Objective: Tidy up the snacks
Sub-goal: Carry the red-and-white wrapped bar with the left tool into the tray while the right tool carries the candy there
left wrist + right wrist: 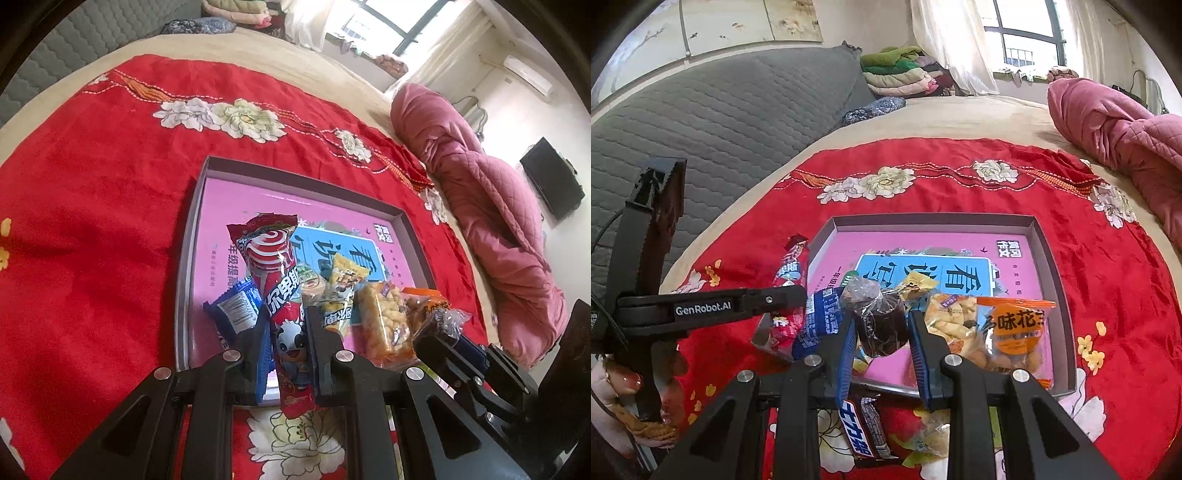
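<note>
A long red snack packet (280, 295) is clamped between the left tongs (286, 332) and is held above the near-left part of the shallow box (295, 177). A dark round snack in clear wrap (882, 325) is clamped between the right tongs (882, 332) above the near edge of the same box. A blue packet (236, 306), a yellow puffed-snack pack (951, 321) and an orange peanut pack (1015, 332) are seen lying inside the box. The box is set on a red floral cloth (92, 221) spread over the bed (960, 118).

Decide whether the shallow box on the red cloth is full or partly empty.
Partly empty: the box holds snack packets only along its near side; its pink floor beyond is bare.
</note>
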Demonstrator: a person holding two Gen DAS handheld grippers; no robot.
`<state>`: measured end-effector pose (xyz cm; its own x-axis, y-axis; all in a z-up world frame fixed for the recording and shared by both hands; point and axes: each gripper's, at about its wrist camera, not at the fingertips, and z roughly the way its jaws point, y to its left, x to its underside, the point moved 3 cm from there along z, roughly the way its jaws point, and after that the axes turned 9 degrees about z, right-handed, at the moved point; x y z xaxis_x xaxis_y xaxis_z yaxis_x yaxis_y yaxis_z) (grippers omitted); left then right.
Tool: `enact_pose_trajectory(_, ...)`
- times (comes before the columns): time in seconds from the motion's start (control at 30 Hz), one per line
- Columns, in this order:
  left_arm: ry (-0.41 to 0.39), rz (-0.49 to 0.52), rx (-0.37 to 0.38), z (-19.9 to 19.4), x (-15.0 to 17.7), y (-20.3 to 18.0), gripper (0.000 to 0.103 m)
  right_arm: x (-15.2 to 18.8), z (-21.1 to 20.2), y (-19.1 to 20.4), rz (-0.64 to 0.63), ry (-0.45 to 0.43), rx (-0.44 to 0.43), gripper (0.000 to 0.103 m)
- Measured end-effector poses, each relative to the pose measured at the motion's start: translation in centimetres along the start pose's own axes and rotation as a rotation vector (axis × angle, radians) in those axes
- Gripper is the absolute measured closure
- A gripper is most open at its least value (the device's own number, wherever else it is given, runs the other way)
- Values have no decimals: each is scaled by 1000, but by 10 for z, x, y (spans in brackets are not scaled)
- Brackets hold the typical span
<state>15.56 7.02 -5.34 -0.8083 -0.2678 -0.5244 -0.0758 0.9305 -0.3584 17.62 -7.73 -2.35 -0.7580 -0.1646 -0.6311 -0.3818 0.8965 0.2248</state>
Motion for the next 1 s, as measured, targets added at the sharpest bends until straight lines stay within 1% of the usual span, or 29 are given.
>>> enact_pose_trajectory(0.27,-10,-2,19,4,2,-1,86,4,11,3,2,29,-1,75)
enact_pose_trajectory(0.5,-3,3,33,10,5,-2,86,10,20,-2,41,64,-2,75)
enact_pose_trajectory(1.0,0,17,37,13,6,-5,86,15,29,-5,59,88,8,74)
